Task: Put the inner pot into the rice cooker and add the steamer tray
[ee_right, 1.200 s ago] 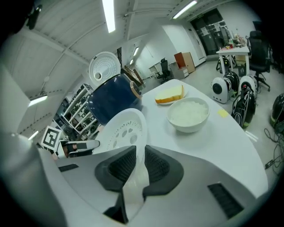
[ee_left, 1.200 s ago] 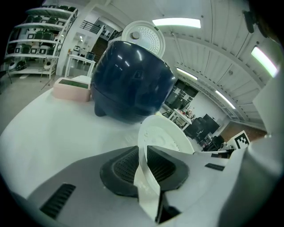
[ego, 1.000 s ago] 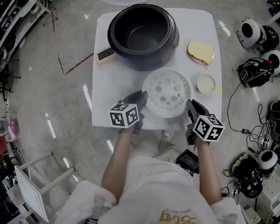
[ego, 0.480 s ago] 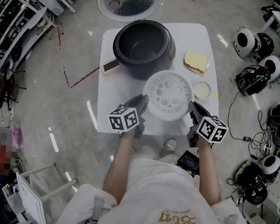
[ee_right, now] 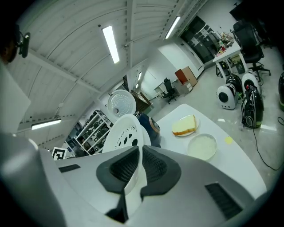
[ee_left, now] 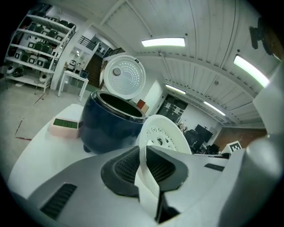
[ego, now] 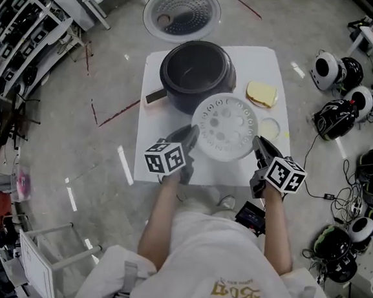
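Observation:
I hold the white perforated steamer tray (ego: 225, 127) by its rim, lifted off the white table (ego: 152, 155). My left gripper (ego: 191, 134) is shut on its left edge and my right gripper (ego: 259, 144) on its right edge. In the left gripper view the pads (ee_left: 126, 166) pinch the thin white rim of the tray (ee_left: 162, 135). The right gripper (ee_right: 139, 170) grips the tray (ee_right: 125, 132) the same way; its jaws have just been closing on that rim. Just beyond stands the dark rice cooker (ego: 196, 73), its lid (ego: 182, 12) open and its dark bowl showing.
A slice of bread on a plate (ego: 261, 93) and a small dish of white stuff (ego: 269, 128) sit on the table's right side. A pale box with a green display (ee_left: 65, 126) lies left of the cooker. Round devices and cables (ego: 337, 113) crowd the floor at right; shelves stand left.
Both grippers have risen together with the tray, which now overlaps the cooker's front rim in the head view. The cooker, bread and dish have not moved on the table.

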The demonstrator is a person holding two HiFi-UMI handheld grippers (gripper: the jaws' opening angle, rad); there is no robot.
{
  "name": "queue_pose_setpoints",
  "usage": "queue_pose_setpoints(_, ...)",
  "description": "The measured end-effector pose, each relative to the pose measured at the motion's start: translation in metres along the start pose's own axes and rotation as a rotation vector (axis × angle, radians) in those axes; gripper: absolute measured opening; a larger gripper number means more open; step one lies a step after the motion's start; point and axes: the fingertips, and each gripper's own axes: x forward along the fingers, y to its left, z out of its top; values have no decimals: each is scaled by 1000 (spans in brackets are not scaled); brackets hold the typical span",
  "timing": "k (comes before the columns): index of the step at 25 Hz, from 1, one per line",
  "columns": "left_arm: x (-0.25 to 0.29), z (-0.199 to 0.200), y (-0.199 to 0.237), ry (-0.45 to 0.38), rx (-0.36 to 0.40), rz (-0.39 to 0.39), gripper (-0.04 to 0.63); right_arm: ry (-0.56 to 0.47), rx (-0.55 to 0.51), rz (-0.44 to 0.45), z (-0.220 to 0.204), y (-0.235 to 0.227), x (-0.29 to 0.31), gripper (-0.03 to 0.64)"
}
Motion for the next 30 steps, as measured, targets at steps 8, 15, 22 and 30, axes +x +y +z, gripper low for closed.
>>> queue_pose_setpoints(8, -18, 35, -9, -91, -10, -6, 62, -36, -28, 81, 28, 30, 1, 38)
queue_pose_setpoints(15, -38, 67, -16, -173, -9, -7, 61, -48, -73, 142, 54, 61, 4, 37)
queue_pose_setpoints(22, -54, 91, -5, -216, -38, -18, 60, -39, -75, 168, 62, 87, 19, 37)
queue_pose_setpoints(30, -45, 124, 13, -231, -43, -49, 58, -65, -47, 165, 76, 99, 46, 37)
